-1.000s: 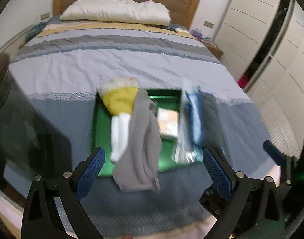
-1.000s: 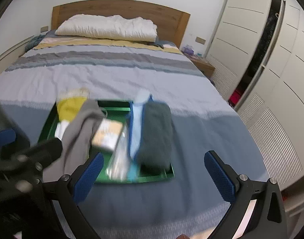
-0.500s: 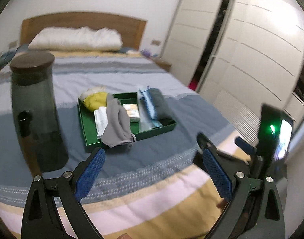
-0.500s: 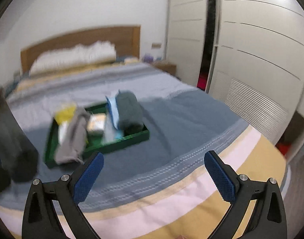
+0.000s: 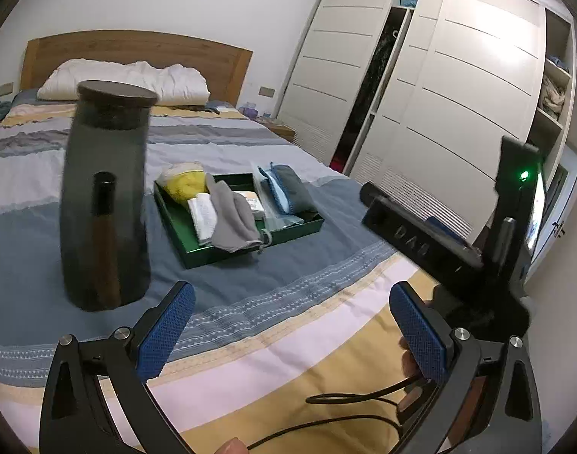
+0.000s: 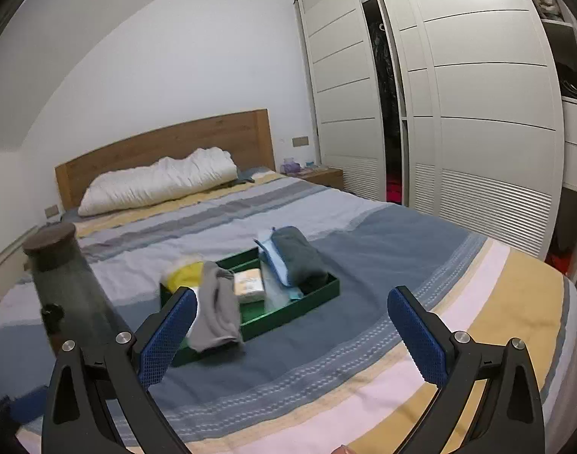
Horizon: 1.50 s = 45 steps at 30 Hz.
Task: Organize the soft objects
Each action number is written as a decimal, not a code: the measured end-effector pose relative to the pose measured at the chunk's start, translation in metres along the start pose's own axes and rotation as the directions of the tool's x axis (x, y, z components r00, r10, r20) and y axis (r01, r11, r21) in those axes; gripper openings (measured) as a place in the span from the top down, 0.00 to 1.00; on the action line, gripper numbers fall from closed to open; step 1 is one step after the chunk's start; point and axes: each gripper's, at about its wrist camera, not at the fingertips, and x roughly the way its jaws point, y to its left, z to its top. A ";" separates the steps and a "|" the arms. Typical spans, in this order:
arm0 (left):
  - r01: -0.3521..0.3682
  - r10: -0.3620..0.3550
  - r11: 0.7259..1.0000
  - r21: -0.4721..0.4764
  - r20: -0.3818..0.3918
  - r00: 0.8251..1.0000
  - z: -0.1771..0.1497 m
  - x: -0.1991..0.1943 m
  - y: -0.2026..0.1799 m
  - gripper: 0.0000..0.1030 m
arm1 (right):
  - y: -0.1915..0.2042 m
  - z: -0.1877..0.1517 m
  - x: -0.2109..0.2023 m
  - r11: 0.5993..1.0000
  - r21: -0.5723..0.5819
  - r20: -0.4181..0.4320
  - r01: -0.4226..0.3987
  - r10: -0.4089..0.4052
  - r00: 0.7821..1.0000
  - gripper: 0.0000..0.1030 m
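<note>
We hold our left gripper (image 5: 292,325) and right gripper (image 6: 292,329) with fingers spread wide, grasping nothing. The green tray (image 5: 197,244) of folded cloths sits well ahead on the bed (image 5: 300,302), beside a dark bottle (image 5: 105,204).

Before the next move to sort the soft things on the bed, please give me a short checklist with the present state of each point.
1. Left claw open and holding nothing: ok.
2. Right claw open and holding nothing: ok.
3. Green tray lies flat on the bed: ok.
4. Grey cloth fully inside the tray: not ok, it hangs over the front rim.
5. Dark jug clear of the tray: ok, it stands upright apart from it, on the left.
6. Small packet is soft: cannot tell.
</note>
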 end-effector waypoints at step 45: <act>-0.575 0.568 0.818 0.020 0.130 0.812 -0.106 -0.418 -0.080 0.02 | -0.014 -0.035 -0.480 0.908 -0.236 -0.158 -0.347 0.317 0.935 0.00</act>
